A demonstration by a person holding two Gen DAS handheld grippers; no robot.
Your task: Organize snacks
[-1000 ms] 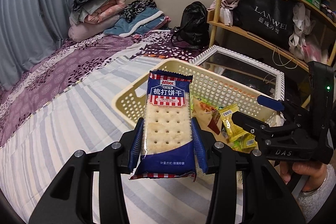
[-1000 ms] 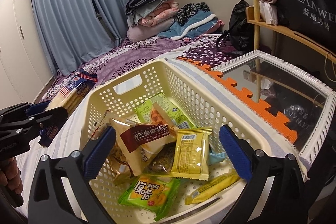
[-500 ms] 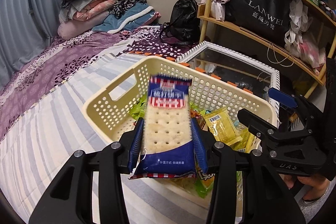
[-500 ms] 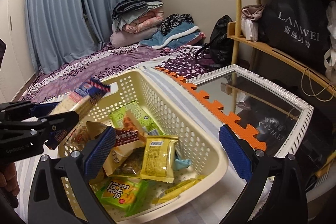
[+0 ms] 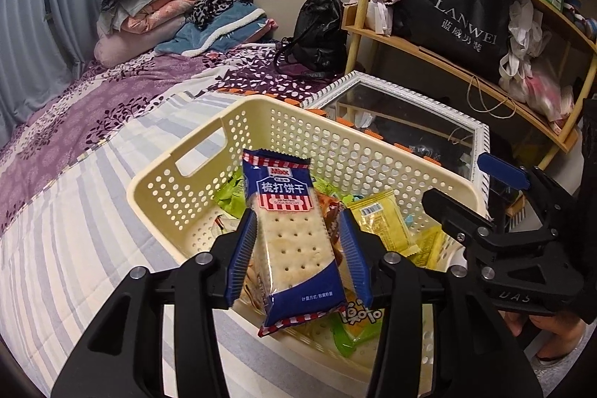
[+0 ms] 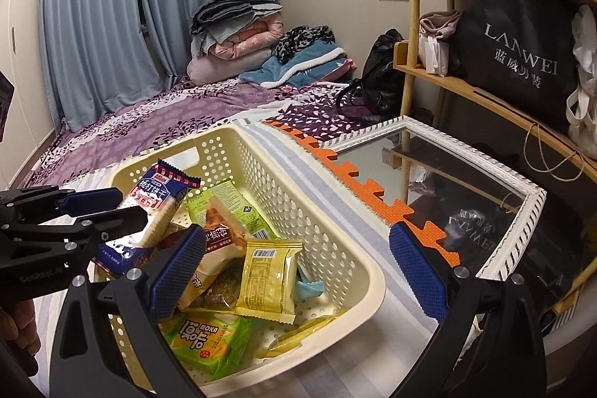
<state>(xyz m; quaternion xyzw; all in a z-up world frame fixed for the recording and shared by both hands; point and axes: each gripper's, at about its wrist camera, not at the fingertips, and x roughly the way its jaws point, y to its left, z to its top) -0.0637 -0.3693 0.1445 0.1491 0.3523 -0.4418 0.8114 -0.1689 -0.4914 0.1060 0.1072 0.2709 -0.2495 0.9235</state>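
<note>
Cream perforated plastic forms the basket [image 5: 298,137], which is set on the striped bed [image 5: 74,230] and already carries a loose heap of wrapped snacks; a yellow packet [image 6: 268,278] and a green packet [image 6: 205,342] are seen lying on top of that heap. A blue soda cracker pack [image 5: 294,245] is carried directly above the basket's open interior by the left hand-held gripper [image 5: 294,248], tilted with its lower end toward the near rim; that position is judged to be chosen so that the pack falls among the other snacks rather than onto the bed. The jaws of the left hand-held gripper are opening, with the pack between them; the left pad lies against the wrapper's edge, while a narrow gap is visible at the right pad, so the pack is judged to be at the point of release. The right hand-held gripper [image 6: 298,271] is held with its jaws spread wide and nothing between them, hovering over the basket's near right corner; it is probably kept there in readiness and clear of the drop; whether it is meant to steady the basket cannot be told.
</note>
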